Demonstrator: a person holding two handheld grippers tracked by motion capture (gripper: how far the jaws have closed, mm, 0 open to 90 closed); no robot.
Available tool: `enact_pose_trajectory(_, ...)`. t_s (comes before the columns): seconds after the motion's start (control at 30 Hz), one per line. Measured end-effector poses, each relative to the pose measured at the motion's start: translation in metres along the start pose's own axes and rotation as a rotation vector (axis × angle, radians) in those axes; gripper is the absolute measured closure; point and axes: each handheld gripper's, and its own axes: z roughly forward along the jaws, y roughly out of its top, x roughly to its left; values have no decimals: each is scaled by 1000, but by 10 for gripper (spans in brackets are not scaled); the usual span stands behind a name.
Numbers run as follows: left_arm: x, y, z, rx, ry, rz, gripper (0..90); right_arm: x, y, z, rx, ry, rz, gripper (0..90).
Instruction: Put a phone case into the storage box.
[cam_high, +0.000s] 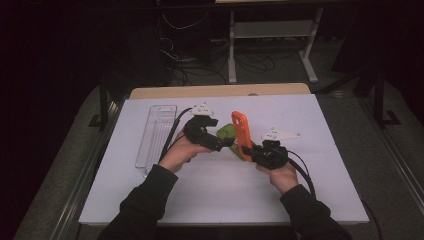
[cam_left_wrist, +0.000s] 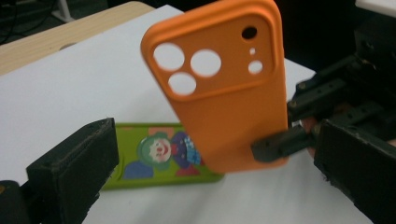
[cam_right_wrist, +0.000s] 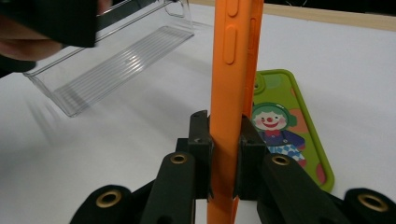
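An orange phone case (cam_high: 241, 131) stands upright above the white table, its camera holes (cam_left_wrist: 187, 67) facing the left gripper view. My right gripper (cam_high: 251, 151) is shut on its lower edge, and both pads (cam_right_wrist: 201, 149) press its sides in the right gripper view. My left gripper (cam_high: 224, 144) is open just left of the case, its jaws spread wide and apart from the case (cam_left_wrist: 233, 107). A green phone case (cam_high: 226, 133) with a clown picture (cam_right_wrist: 273, 128) lies flat on the table behind and below the orange one.
A clear plastic tray (cam_high: 156, 134) lies lengthwise at the left of the white tabletop (cam_high: 210, 195). Beyond the table's wooden far edge (cam_high: 220, 91) are cables and desk legs. Both forearms come in from the bottom.
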Motion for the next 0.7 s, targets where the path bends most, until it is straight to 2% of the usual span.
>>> enact_pose_trajectory(0.17,-2,4,11,-15,-19,4,0,3,1,0,-7,6,-17,785)
enact_pose_trajectory(0.2,-1,5,13,-16,-23,14,0,4,1,0,-6,8,-15,785)
enact_pose_trajectory(0.3,-1,6,19,-26,-37,10,0,5,1,0,-9,13,-13,785)
enact_pose_trajectory(0.4,-1,7,24,-45,-52,-15,0,6,1,0,-15,18,-19,785)
enact_pose_trajectory(0.7,-3,10,33,-77,-78,-44,0,11,1,0,-30,33,-37,785)
